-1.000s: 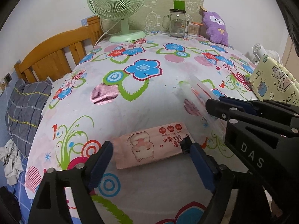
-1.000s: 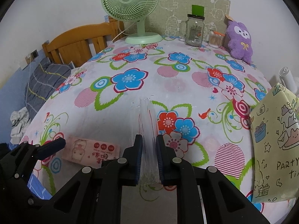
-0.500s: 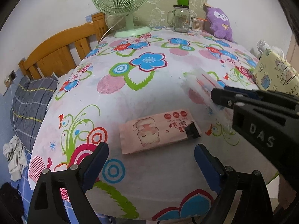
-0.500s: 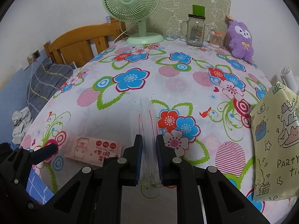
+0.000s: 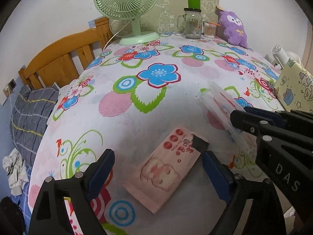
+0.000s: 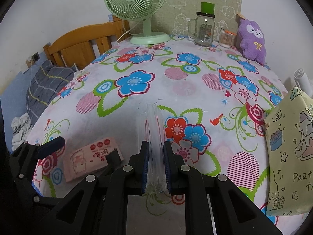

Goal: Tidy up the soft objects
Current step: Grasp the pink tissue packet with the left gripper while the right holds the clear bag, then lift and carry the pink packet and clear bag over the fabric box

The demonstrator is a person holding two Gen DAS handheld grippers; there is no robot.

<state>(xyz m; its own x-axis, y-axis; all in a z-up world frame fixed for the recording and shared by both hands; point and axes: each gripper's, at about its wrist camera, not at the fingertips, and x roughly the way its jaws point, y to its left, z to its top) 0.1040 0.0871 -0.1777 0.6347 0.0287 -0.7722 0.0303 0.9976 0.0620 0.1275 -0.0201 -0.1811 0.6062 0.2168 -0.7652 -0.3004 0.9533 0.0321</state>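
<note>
Meanwhile, right claw (image 6: 156, 166) pinches clear bag (image 6: 154, 121); left claw (image 5: 158, 174) gapes.

So there's a pink tissue pack (image 5: 165, 171) lying flat on the counter (image 5: 137, 101), which has a white flowery cloth over it. It's a soft rectangular packet with a sleepy cartoon face, three red dots and some red lettering, plus a dark tab at one short end. In the left wrist view it sits diagonally, tab end pointing up and to the right. The other thing is a clear plastic bag (image 6: 155, 137), thin and see-through with faint red print, pinched edge-on so it stands up off the cloth. A purple plush (image 6: 253, 39) sits upright at the far edge by the wall.
</note>
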